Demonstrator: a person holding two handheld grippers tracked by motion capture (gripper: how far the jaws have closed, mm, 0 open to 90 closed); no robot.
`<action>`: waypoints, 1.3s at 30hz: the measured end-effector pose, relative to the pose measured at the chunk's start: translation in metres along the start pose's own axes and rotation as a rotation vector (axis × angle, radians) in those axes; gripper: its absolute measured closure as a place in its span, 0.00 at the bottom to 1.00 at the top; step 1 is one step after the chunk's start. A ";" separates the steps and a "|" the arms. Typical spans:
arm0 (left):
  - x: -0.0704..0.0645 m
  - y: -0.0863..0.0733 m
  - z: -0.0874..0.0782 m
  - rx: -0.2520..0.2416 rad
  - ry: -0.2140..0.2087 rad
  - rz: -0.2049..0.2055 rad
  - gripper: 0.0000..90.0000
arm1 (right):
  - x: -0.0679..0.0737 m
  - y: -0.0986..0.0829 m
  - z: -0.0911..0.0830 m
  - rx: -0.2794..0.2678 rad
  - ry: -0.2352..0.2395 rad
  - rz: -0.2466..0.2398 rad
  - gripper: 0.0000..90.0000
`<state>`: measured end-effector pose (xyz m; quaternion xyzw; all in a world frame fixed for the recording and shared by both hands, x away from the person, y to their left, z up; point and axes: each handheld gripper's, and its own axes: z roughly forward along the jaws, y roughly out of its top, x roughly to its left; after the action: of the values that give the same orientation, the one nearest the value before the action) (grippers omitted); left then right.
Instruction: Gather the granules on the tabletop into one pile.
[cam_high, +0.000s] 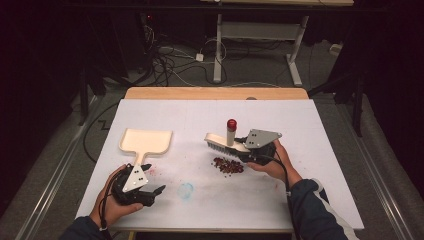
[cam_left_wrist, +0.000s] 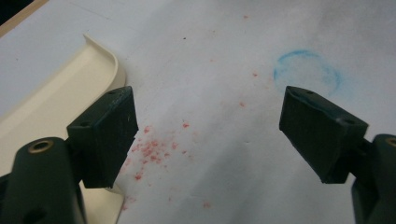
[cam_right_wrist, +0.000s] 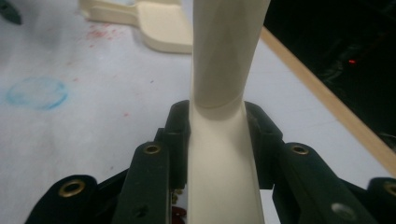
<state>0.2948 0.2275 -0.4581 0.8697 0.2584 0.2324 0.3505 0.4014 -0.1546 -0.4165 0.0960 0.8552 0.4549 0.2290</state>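
A cream dustpan (cam_high: 146, 141) lies flat at the left of the white table, its handle pointing toward me. My left gripper (cam_high: 156, 177) stands open just right of that handle; its own view (cam_left_wrist: 210, 112) has the dustpan's (cam_left_wrist: 56, 93) edge beside one jaw and bare table between the jaws. My right gripper (cam_high: 252, 151) is shut on the handle of a cream brush (cam_high: 222, 144), bristles down, with an upright red-capped post (cam_high: 231, 129). In the right gripper view (cam_right_wrist: 219, 140) the brush handle (cam_right_wrist: 224, 70) rises from between the jaws. A pile of dark red bits (cam_high: 228, 165) lies just in front of the brush.
A faint blue ring (cam_high: 186, 190) is drawn on the table between my hands, also seen in the left gripper view (cam_left_wrist: 306, 72). Red dust (cam_left_wrist: 152, 151) is smeared near the dustpan handle. The table's wooden far edge (cam_high: 215, 93) borders a dark floor with cables.
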 end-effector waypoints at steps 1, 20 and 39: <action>0.000 0.000 0.000 -0.001 0.001 0.000 0.20 | 0.003 0.004 -0.002 -0.001 -0.016 0.028 0.75; -0.002 0.000 -0.003 -0.006 -0.003 0.008 0.20 | 0.074 0.021 0.029 0.084 -0.172 0.520 0.75; -0.002 0.001 -0.004 -0.006 -0.002 0.012 0.20 | 0.051 0.019 -0.018 0.042 -0.124 0.379 0.75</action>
<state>0.2911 0.2273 -0.4559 0.8704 0.2521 0.2345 0.3519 0.3467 -0.1382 -0.4077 0.2879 0.8155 0.4650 0.1893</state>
